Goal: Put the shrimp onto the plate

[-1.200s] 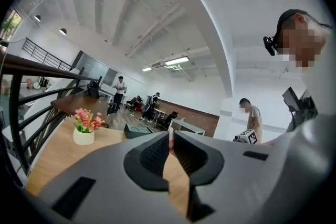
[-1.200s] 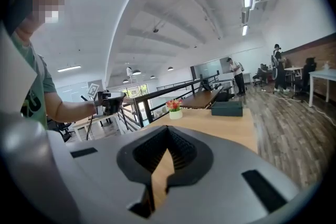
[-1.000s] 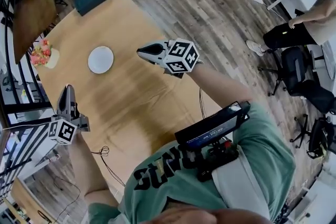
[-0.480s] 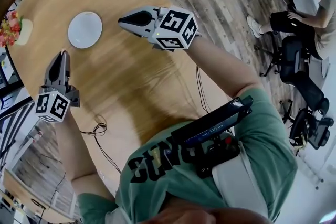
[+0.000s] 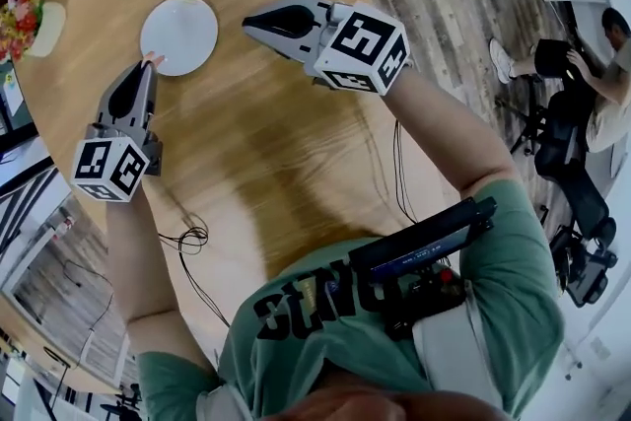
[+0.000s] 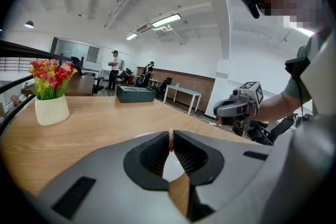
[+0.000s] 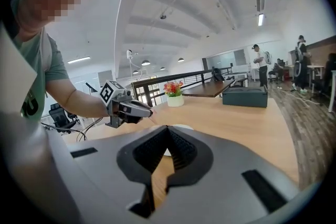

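Nearest the person, a loose cable (image 5: 192, 237) lies on the round wooden table (image 5: 256, 153). Just beyond it, the left gripper (image 5: 150, 66) has come down and forward. A second ago it hung off the table's left edge, well short of the plate (image 5: 187, 27). Now its tips reach the plate's near left rim. Its claw is pressed almost together, pinching the shrimp (image 6: 170, 137), which shows as a thin pink sliver standing up between the tips. The plate's white shows through the gap just behind the sliver. From the head view it cannot be told whether the tips are over the rim or just short of it, or how high they are.

The right gripper (image 5: 248, 18) has also drawn in. It now sits just right of the plate with its claw pressed together on nothing. Further left, a vase of flowers (image 5: 44, 20) stands apart from the work.

Judging from this, the carry is nearly done. The plate is still bare, so what probably remains is a small push further over the plate, a little more descent and then the release. If the claw opens this close to the rim, the shrimp could drop on the wood instead.
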`<state>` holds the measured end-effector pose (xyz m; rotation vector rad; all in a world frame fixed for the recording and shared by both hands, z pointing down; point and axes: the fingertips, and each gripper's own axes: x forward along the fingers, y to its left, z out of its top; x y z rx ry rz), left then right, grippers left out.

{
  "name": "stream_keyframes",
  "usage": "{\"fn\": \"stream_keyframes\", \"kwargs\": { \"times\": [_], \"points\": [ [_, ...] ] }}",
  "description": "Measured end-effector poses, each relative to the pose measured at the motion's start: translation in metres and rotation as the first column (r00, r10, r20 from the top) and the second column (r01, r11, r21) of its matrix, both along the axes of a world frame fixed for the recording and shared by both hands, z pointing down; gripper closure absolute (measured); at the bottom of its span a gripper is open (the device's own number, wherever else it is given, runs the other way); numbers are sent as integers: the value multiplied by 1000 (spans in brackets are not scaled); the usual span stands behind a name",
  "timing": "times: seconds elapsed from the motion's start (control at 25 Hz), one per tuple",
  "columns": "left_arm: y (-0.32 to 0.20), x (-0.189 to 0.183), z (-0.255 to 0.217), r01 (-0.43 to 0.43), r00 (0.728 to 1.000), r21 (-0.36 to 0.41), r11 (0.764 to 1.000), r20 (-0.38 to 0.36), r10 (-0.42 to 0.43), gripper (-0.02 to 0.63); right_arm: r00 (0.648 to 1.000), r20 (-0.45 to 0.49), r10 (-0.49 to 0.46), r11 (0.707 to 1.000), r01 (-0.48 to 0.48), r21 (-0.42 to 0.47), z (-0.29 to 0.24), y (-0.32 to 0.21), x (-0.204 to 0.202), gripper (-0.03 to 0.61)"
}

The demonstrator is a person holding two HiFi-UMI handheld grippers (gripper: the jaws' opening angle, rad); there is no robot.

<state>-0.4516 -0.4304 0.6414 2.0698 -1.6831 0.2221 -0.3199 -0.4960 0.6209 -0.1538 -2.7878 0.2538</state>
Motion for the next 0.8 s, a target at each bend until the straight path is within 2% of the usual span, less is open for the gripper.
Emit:
{"fn": "stream_keyframes", "kwargs": {
  "times": [0.44,0.6,0.8],
  "points": [
    [-28,-6,36,-4,996,-87,996,93,12,583,1000,-23,-3,1000,4,1,23,0,-14,575],
    [-34,-10,54,-7,995,-130,991,99,20,583,999,-33,-14,1000,14,-4,35,0,-17,575],
    [-38,-6,65,-17,995,-143,990,95,30,583,1000,-25,-12,1000,11,-18,40,-4,-16,575]
  ]
}}
